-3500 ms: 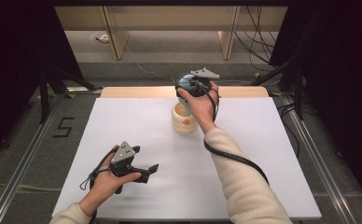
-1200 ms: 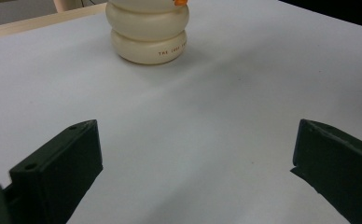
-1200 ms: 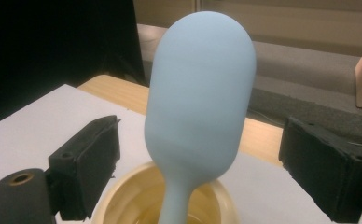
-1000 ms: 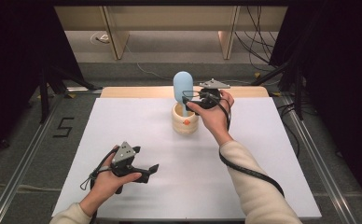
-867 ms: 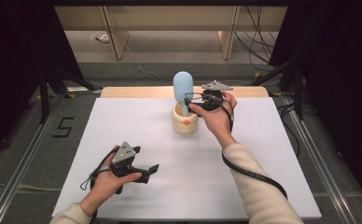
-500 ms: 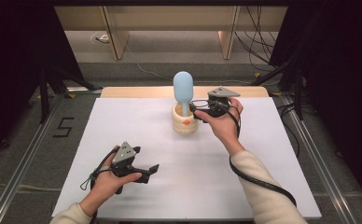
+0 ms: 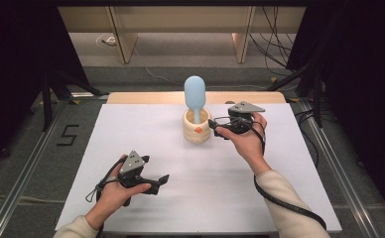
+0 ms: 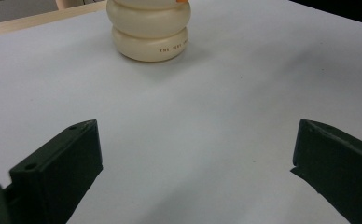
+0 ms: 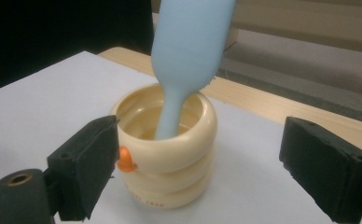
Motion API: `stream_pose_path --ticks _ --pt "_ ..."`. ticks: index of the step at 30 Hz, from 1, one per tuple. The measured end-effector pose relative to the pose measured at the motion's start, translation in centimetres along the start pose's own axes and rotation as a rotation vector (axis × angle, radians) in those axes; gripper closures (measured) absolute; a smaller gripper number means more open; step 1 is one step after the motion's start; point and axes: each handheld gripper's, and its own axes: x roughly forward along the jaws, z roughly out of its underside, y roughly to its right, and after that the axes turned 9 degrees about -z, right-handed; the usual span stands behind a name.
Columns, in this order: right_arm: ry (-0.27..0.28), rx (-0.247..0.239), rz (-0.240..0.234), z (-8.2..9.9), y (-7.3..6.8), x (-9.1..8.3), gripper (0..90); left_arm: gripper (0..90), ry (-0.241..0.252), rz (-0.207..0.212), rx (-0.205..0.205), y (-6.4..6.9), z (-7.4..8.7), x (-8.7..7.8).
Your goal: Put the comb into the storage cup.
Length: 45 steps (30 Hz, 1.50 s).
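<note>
Spatula [image 7: 194, 94] and holder sit at the far middle of my white surface [image 7: 280, 198], so I read across from the left. My left gripper [image 7: 156, 182] rests low at the near left, well apart from the holder, pointing right across the sheet. In the left gripper view its jaws are spread wide with bare surface between them, and the cream ribbed holder [image 8: 149, 29] stands farther off, small printed letters on its lower ring. At the centre, the pale blue spatula stands handle-down inside the cream holder [image 7: 197, 128], blade up and leaning slightly; an orange knob [image 9: 125, 160] sticks out from the holder's rim. To the right, my right gripper [image 7: 214, 130] is held just beside the holder, aimed left at it. In the right gripper view its jaws are spread wide and pinch nothing; the holder [image 9: 170, 158] and spatula [image 9: 188, 51] sit just beyond them, the left jaw close to the orange knob.
</note>
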Motion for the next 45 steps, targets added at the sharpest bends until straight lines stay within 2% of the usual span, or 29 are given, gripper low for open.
stream_pose_path --ticks 14,24,45 --pt "-0.009 -0.010 -0.018 2.2 0.0 -2.3 13.0 0.7 -0.002 -0.004 -0.003 0.0 0.1 0.1" --pt "-0.014 -0.012 -0.010 3.6 0.2 -4.0 13.0 0.7 -0.002 -0.007 -0.005 -0.1 0.1 0.1" --pt "-0.036 -0.026 -0.025 5.5 -0.2 -6.4 13.1 0.7 -0.002 -0.009 -0.002 -0.2 0.1 0.0"
